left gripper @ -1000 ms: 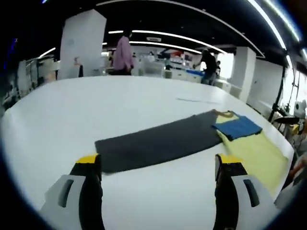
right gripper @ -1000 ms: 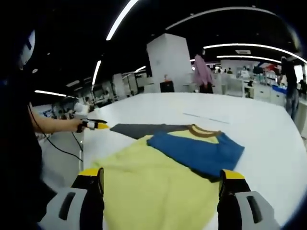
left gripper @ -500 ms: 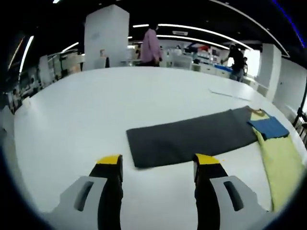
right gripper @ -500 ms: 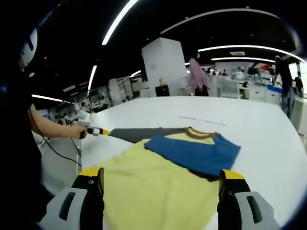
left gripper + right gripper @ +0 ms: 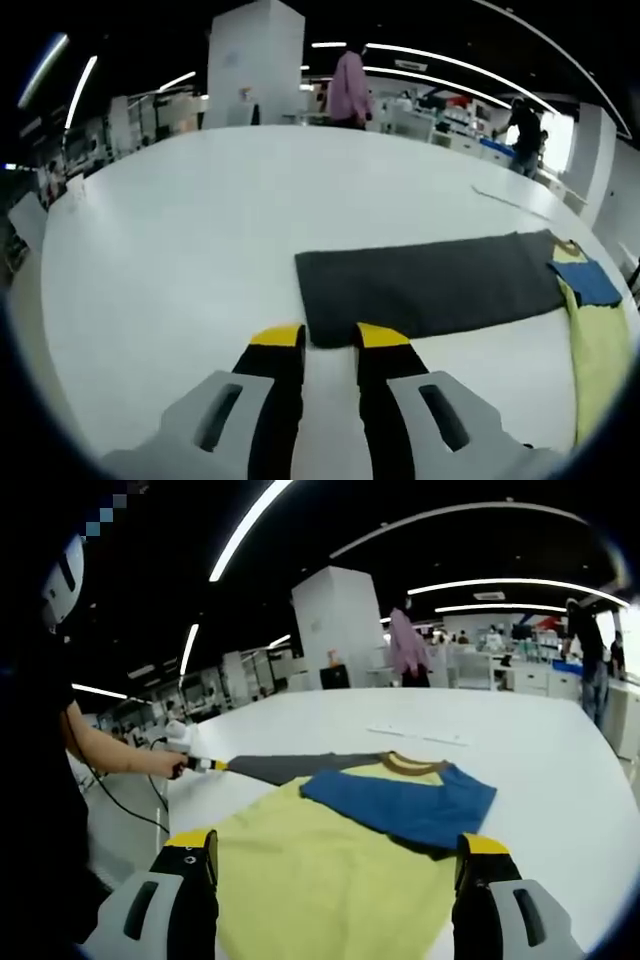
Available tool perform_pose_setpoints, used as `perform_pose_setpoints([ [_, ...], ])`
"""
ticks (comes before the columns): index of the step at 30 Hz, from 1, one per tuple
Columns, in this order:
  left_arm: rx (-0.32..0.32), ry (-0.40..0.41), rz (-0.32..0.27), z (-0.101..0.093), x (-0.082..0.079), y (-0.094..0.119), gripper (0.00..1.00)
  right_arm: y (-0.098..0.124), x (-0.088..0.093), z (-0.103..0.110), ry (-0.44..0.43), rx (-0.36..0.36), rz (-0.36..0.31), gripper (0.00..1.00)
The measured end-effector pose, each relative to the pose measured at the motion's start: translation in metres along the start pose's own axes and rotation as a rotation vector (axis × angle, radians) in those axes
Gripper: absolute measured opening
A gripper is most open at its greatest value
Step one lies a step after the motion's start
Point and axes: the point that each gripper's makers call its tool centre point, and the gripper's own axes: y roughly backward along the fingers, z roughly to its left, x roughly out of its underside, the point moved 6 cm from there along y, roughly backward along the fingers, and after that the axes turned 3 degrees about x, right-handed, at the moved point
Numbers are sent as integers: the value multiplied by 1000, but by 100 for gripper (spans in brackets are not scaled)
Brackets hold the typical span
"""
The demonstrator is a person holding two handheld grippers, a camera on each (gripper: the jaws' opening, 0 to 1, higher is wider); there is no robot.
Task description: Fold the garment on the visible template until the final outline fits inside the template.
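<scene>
A yellow garment lies flat on the white table, with a brown collar and a blue sleeve folded across it. A long dark grey sleeve stretches away from the collar. My left gripper sits at that sleeve's free end, its jaws drawn close with a narrow gap, and the sleeve's corner lies between the tips. In the right gripper view the left gripper shows at the grey sleeve. My right gripper hangs wide open over the yellow body.
A thin flat sheet lies on the table beyond the collar. A white pillar and two people stand past the far edge. The arm holding the left gripper reaches in from the left.
My left gripper's jaws have narrowed from wide open to a small gap while moving up to the grey sleeve's end. The right gripper has hardly moved.
</scene>
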Motion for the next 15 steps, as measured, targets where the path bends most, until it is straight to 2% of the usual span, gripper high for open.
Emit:
perform_pose_setpoints([
  [2, -8, 39, 21, 2, 4, 0, 13, 1, 2, 0, 4, 6, 9, 98],
  [3, -14, 37, 10, 3, 1, -1, 13, 1, 2, -1, 5, 8, 11, 98],
  [5, -17, -16, 24, 2, 0, -1, 12, 2, 4, -3, 5, 14, 13, 98],
  [6, -19, -8, 24, 0, 0, -1, 11, 2, 4, -4, 2, 15, 13, 97],
  [8, -46, 70, 24, 1, 1, -2, 10, 2, 6, -5, 2, 20, 18, 97],
  [11, -47, 60, 23, 2, 0, -3, 9, 3, 7, -5, 9, 22, 25, 97],
  [12, -66, 79, 16, 3, -1, -2, 7, 3, 8, -5, 8, 22, 27, 97],
  [13, -81, 112, -5, 4, -2, -2, 0, 3, 8, -5, 9, 23, 27, 97],
  [15, -80, 121, 13, 7, -2, -4, 1, 4, 8, -7, 10, 30, 25, 97],
])
